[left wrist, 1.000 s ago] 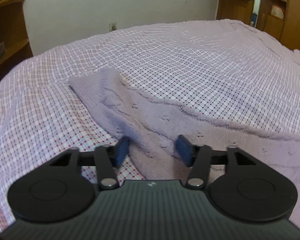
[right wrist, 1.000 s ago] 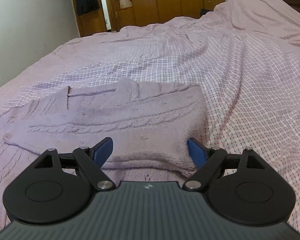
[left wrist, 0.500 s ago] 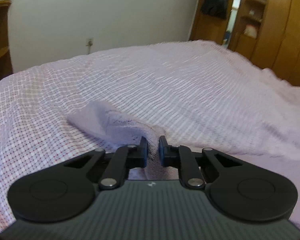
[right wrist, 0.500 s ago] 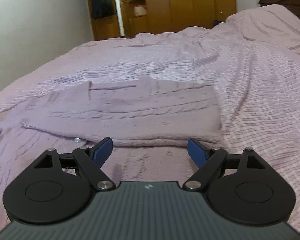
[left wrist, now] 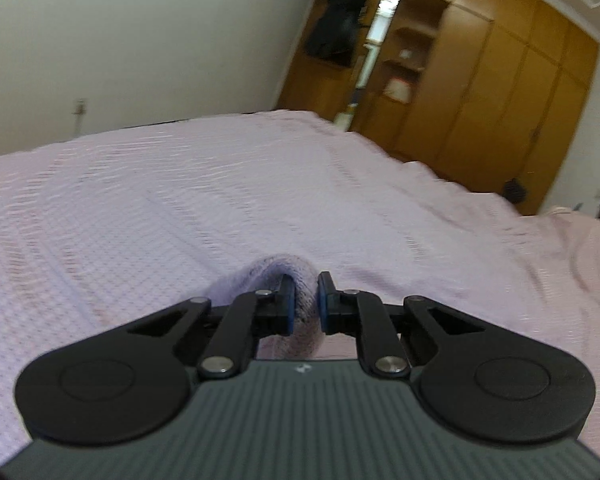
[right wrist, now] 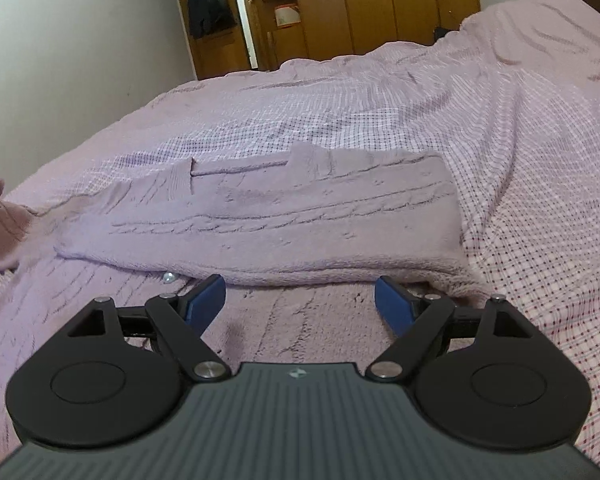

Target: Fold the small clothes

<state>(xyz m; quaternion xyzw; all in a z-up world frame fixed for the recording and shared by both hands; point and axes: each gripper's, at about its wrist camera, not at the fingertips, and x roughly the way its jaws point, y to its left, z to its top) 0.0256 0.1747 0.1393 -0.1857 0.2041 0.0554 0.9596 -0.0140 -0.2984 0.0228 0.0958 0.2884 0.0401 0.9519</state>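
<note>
The left hand-held gripper (left wrist: 305, 298) is pinching a bunched edge of the lilac knitted sweater (left wrist: 296, 280) between its pads, raised off the bed (left wrist: 180, 200), likely so that part can be carried over the rest as a fold. The right hand-held gripper (right wrist: 300, 298) hangs spread and empty just short of the sweater's already doubled-over section (right wrist: 284, 220), which lies flat ahead of it, probably ready to steady the cloth.

No readable text, label, brand, number or sign shows in either view.
</note>
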